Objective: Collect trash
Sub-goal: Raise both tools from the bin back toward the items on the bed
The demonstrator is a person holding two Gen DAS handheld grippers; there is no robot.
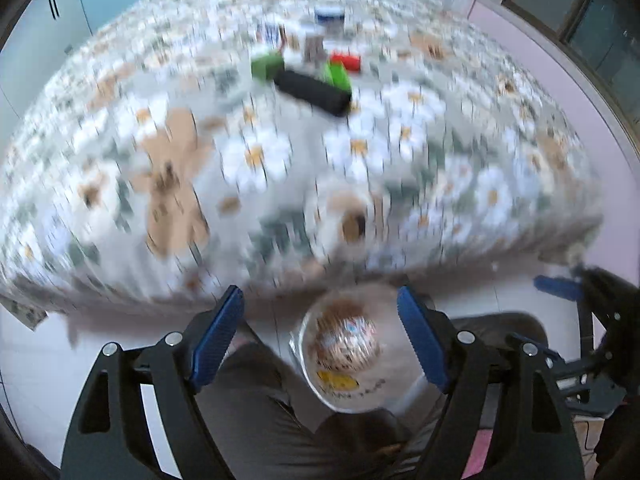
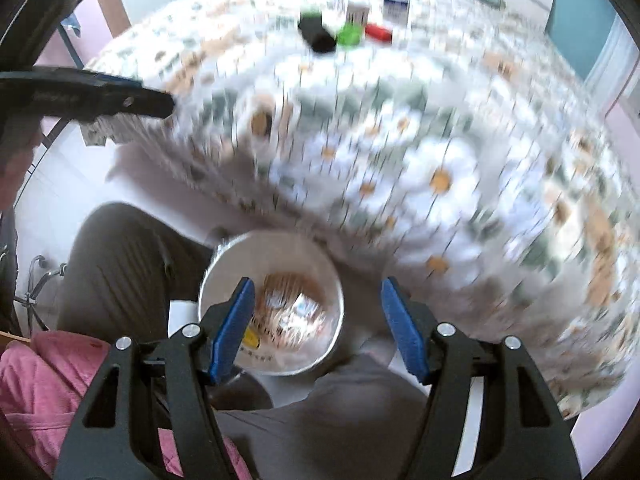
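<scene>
- Hanging over the floor beside the bed, the left gripper (image 1: 320,340) has its two blue pads spread wide with nothing pinched between them.
- The right gripper (image 2: 318,328) is the same: two blue pads apart, nothing held.
- Both point steeply down, I think because the round white trash bin (image 2: 324,276) sits right below them, on the floor between the person's knees in grey trousers (image 2: 120,264).
- I count one bin. It sits near the edge of the bed, likely so trash needs only a short trip.
- Inside the bin lies crinkly see-through wrapper trash with brown, red and yellow print (image 1: 344,346). It is too blurry to count the pieces.
- The big bed with the white daisy cover (image 1: 400,152) fills the rest of both views.
- Far up on the cover sits a small bunch of things, well away from the grippers: one long black box (image 1: 314,92), two green blocks (image 1: 267,65), one red thing (image 1: 346,61), and a few white and blue boxes (image 1: 329,16) I cannot count well.
- I guess some of these are trash not yet picked up.
- A roll shape with a brown middle (image 1: 352,224) lies near the bed edge; I cannot tell what it is.
</scene>
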